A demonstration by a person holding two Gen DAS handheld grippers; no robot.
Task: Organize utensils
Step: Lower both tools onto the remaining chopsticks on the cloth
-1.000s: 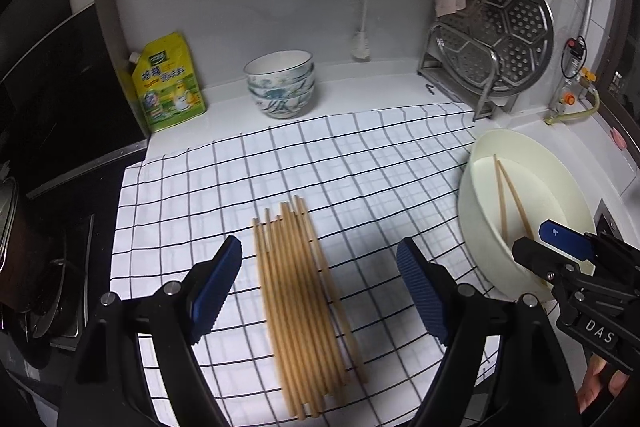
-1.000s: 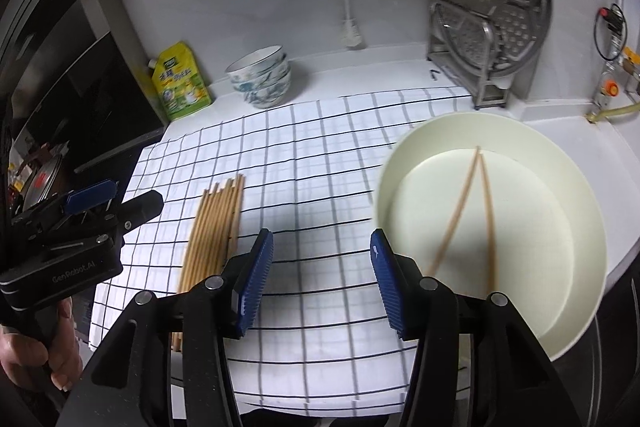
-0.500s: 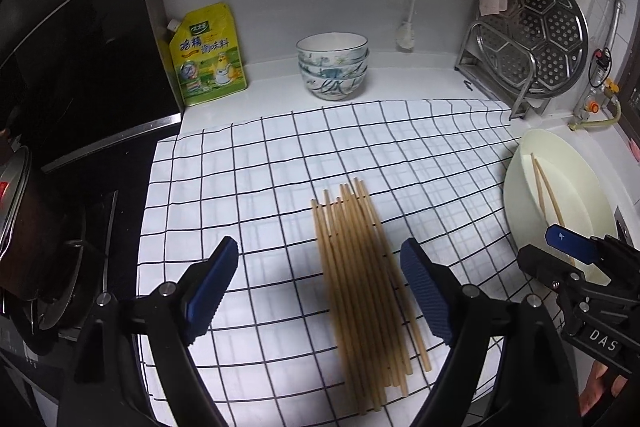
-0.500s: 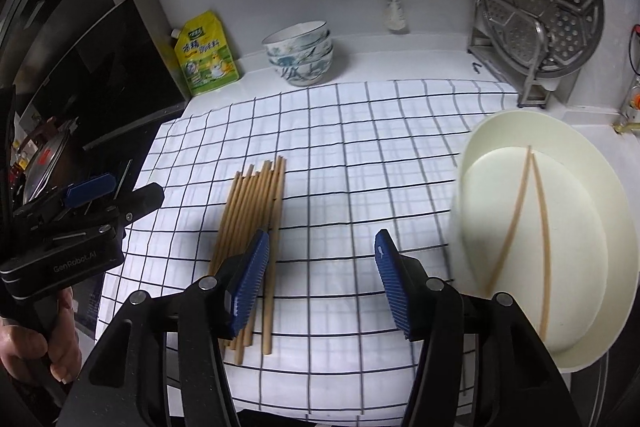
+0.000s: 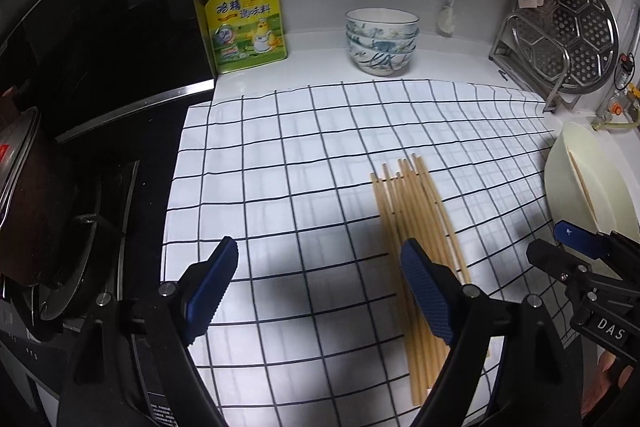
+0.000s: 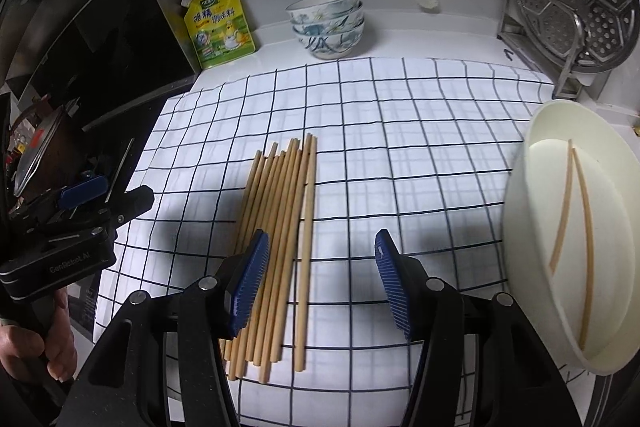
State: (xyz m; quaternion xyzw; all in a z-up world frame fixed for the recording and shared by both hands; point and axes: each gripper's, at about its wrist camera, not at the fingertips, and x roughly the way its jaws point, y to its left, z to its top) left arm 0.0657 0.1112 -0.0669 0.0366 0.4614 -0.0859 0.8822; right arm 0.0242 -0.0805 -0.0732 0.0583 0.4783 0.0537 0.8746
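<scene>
A bundle of several wooden chopsticks [image 5: 412, 211] [image 6: 280, 211] lies on the checked cloth [image 5: 300, 147]. A cream basin [image 5: 560, 163] [image 6: 520, 163] at the right holds two more chopsticks [image 6: 586, 211]. My left gripper [image 5: 318, 259] is open over bare cloth, and the bundle runs under its right finger. My right gripper [image 6: 322, 243] is open above the near half of the bundle. Its left finger covers the bundle's left sticks, and the rightmost sticks show between the jaws. Neither gripper touches the sticks.
Stacked patterned bowls [image 5: 382, 43] and a yellow pouch [image 5: 246, 21] stand at the back wall. A steel steamer rack [image 5: 568, 35] sits at the back right. A stove with a pot [image 5: 24, 195] borders the cloth on the left.
Both grippers have moved left and lower. The bundle slid from between the left jaws to their right, and came under the right gripper. The basin shifted to the right edge.
</scene>
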